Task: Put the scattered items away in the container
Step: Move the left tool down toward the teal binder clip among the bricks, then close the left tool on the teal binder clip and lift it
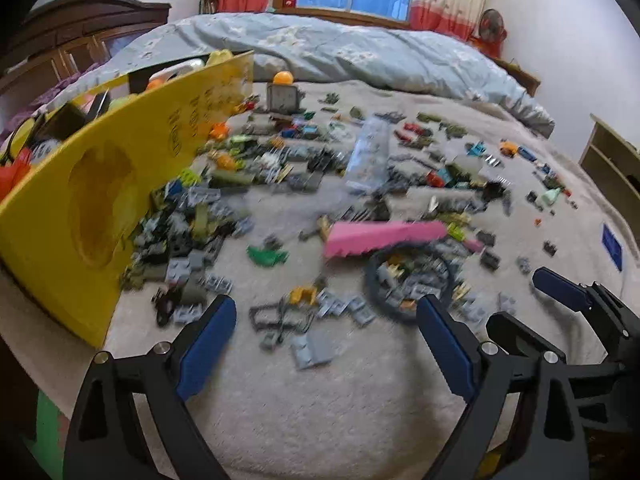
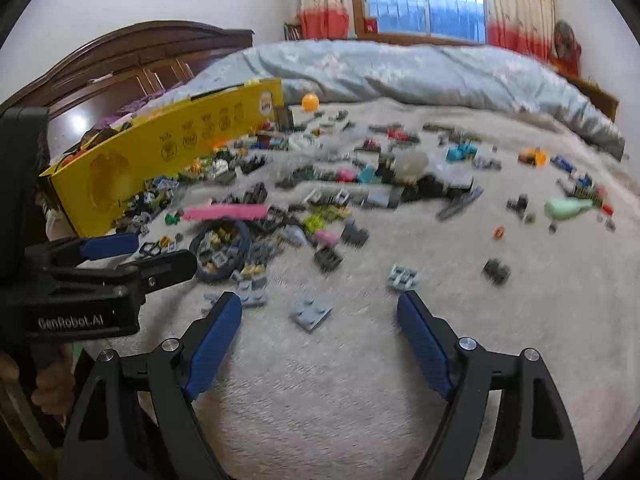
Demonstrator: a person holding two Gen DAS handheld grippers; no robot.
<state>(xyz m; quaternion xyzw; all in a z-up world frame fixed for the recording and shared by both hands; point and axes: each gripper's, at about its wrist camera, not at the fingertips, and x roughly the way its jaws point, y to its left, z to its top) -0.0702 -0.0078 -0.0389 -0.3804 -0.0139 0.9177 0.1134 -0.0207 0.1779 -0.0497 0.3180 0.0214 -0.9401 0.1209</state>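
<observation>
Several small toy bricks (image 1: 280, 168) lie scattered over a beige blanket (image 1: 320, 400), thickest beside a yellow cardboard box (image 1: 100, 200) at the left that holds toys. The same box (image 2: 160, 152) stands at the left in the right wrist view. A long pink piece (image 1: 384, 236) lies mid-spread, with a dark ring (image 1: 370, 276) around a few bricks just below it. My left gripper (image 1: 326, 304) stands open above grey plates (image 1: 312, 348), holding nothing. My right gripper (image 2: 320, 300) is open over a grey plate (image 2: 310, 312) and holds nothing. Both views are blurred.
A rumpled blue-grey quilt (image 1: 360, 48) bounds the far side of the blanket. A dark wooden headboard (image 2: 140, 52) stands behind the box. An orange ball (image 2: 310, 102) rests near the box's far end. Bare blanket lies below both grippers. The left gripper (image 2: 164, 250) sits close at left.
</observation>
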